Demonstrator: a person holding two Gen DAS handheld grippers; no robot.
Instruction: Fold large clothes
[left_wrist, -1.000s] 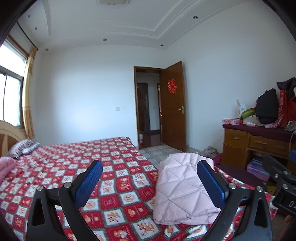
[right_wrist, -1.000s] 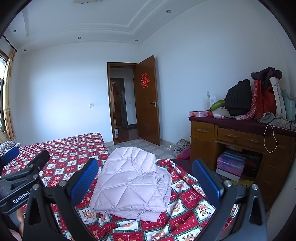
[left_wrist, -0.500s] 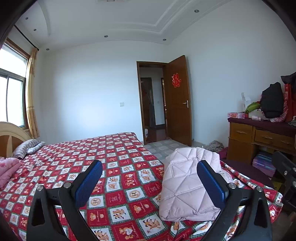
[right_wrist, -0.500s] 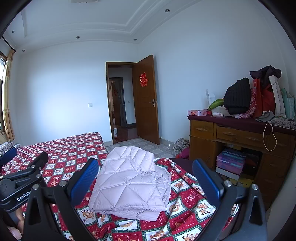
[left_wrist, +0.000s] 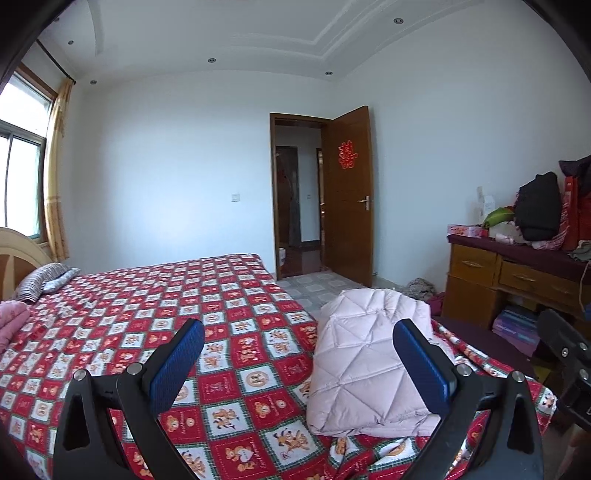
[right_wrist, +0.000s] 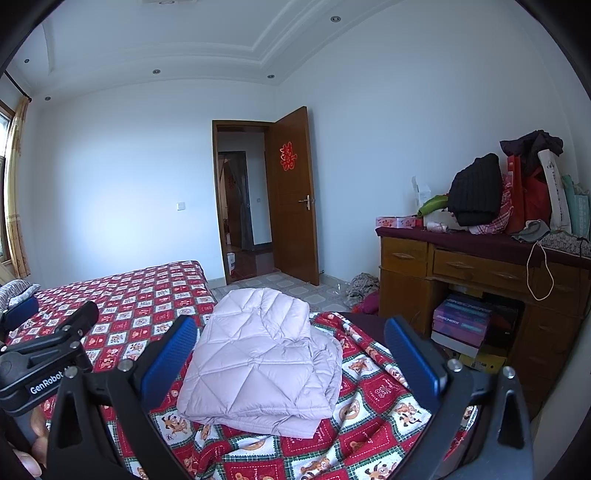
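Observation:
A pale pink quilted jacket (left_wrist: 364, 360) lies folded in a neat stack near the foot corner of the bed (left_wrist: 147, 317), on the red checked bedspread. In the right wrist view the same jacket (right_wrist: 258, 358) sits between and beyond my fingers. My left gripper (left_wrist: 299, 363) is open and held above the bedspread, left of the jacket, gripping nothing. My right gripper (right_wrist: 290, 356) is open too, lifted clear in front of the jacket. The left gripper's body (right_wrist: 48, 358) shows at the left edge of the right wrist view.
A wooden dresser (right_wrist: 480, 280) piled with bags and clothes stands to the right, boxes stacked beneath it. An open brown door (right_wrist: 293, 192) is ahead. A striped pillow (left_wrist: 48, 282) and pink cloth (left_wrist: 13, 319) lie at the bed's head. Clothes (right_wrist: 364, 286) lie on the tiled floor.
The left wrist view has swung left and tilted, so the jacket sits further right and the dresser nearer the edge. The right view barely shifted. Both grippers stayed open.

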